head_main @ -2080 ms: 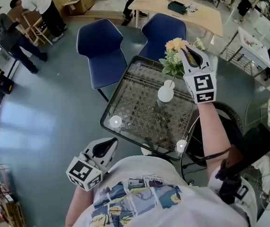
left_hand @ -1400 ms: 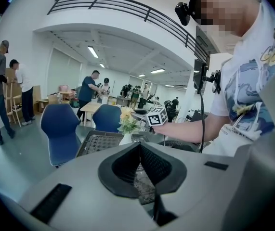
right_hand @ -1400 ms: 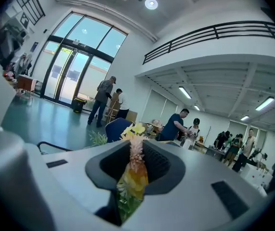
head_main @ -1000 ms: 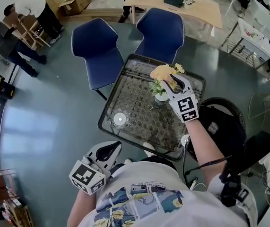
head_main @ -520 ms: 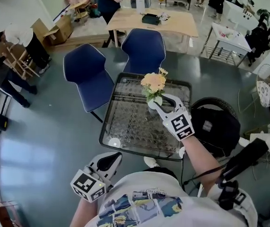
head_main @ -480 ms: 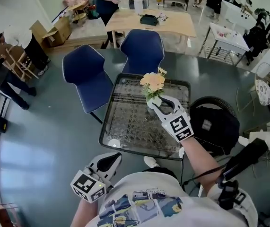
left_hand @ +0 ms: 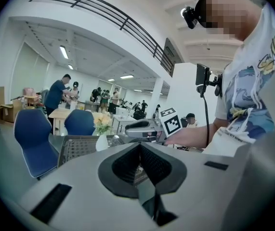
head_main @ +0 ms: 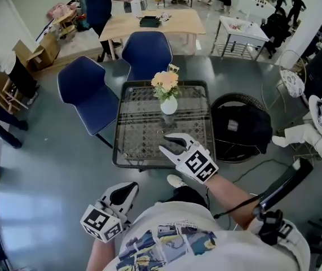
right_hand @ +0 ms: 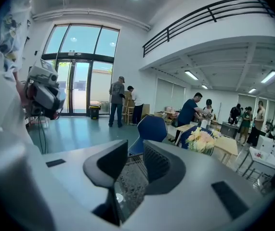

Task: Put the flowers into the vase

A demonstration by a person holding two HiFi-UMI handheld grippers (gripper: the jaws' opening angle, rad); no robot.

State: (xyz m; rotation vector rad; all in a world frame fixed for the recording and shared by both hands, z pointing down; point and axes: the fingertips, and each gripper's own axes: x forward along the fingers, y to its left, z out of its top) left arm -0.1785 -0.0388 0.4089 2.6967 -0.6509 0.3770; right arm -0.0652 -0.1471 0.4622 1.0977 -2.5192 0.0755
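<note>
Open-plan workshop hall, mezzanine railing (right_hand: pixel 209 13), work tables (head_main: pixel 149 24), people working

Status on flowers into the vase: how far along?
Done: the flowers stand in the white vase on the glass table. In hand: nothing. The right gripper hangs over the table's near edge, jaws apart and closing on nothing. The left gripper is shut and empty by the torso. Left: nothing that shows.
</note>
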